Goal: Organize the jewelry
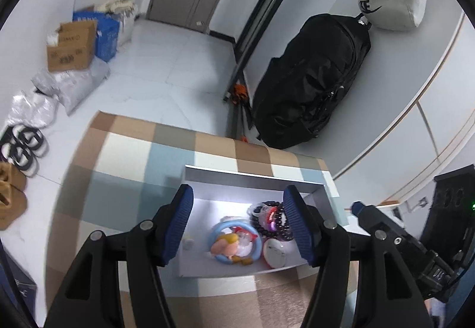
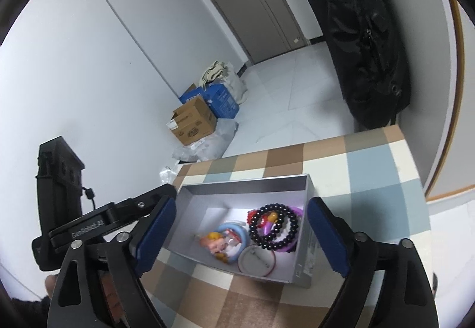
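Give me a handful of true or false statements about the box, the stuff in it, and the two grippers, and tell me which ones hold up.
1. The grey box sits on a checked cloth. True.
2. The dark bead bracelet lies on the cloth outside the box. False: it lies inside the box.
3. The left gripper is open and holds nothing. True.
4. The right gripper is shut on the round white badge. False: it is open, and the badge lies in the box.
5. The blue ring is in the box. True.
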A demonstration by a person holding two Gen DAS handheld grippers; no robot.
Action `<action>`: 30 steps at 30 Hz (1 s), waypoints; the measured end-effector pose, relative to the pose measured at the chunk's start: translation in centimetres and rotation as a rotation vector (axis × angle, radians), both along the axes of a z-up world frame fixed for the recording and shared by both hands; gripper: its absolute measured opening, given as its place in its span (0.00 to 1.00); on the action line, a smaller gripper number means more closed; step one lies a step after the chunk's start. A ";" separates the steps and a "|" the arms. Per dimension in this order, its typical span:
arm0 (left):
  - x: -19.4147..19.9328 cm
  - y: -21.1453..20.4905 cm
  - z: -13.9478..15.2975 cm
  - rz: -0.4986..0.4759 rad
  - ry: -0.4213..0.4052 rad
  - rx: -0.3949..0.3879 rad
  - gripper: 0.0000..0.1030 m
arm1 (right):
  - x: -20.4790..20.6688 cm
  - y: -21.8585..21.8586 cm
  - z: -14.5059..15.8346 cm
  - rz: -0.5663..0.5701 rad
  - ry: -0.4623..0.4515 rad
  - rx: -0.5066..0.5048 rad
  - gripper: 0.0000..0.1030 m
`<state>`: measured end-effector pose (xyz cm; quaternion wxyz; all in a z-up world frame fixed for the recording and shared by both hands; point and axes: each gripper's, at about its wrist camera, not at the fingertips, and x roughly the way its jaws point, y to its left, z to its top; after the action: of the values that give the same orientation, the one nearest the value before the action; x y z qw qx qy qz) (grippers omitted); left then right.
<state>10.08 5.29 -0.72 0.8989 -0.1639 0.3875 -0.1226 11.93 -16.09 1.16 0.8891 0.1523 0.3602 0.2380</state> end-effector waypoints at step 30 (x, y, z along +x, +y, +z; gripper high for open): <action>-8.0 -0.5 1.5 0.147 -0.162 0.243 0.86 | -7.8 -0.8 1.7 -0.010 -0.145 -0.114 1.00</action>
<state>2.09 4.74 0.79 0.9469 -0.0714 0.3127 -0.0215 4.16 -16.88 2.88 0.9212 0.0855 0.3071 0.2232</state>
